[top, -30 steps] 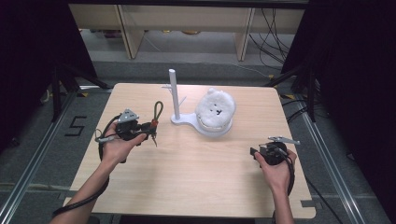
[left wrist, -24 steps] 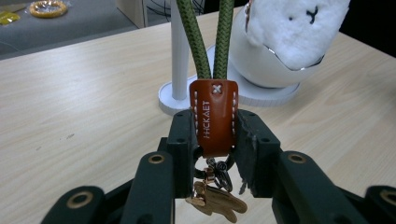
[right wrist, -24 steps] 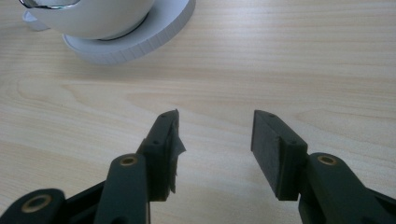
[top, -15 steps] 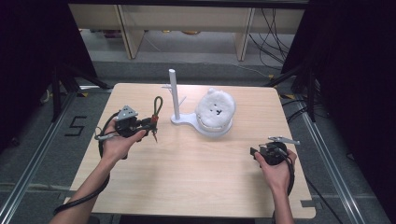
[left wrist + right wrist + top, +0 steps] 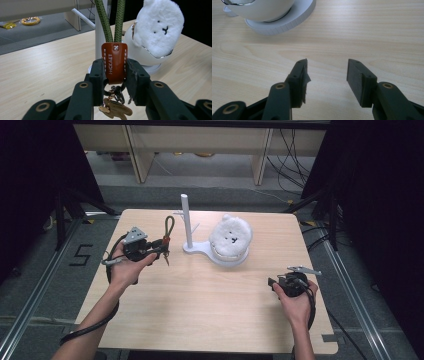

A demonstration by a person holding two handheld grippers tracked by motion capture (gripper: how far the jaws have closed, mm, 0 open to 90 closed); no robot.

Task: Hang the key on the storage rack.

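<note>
Keychain (image 5: pixel 114 65) between left tongs (image 5: pixel 114 75)

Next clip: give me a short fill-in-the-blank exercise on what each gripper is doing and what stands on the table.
1. The left gripper is shut on the brown leather tab of a keychain with a looped ____ cord.
2. The right gripper hangs over the wooden table with its fingers ____.
3. The fluffy white bear-faced plush rests on the base of the white ____ stand.

Missing words: green; open; pole
</note>
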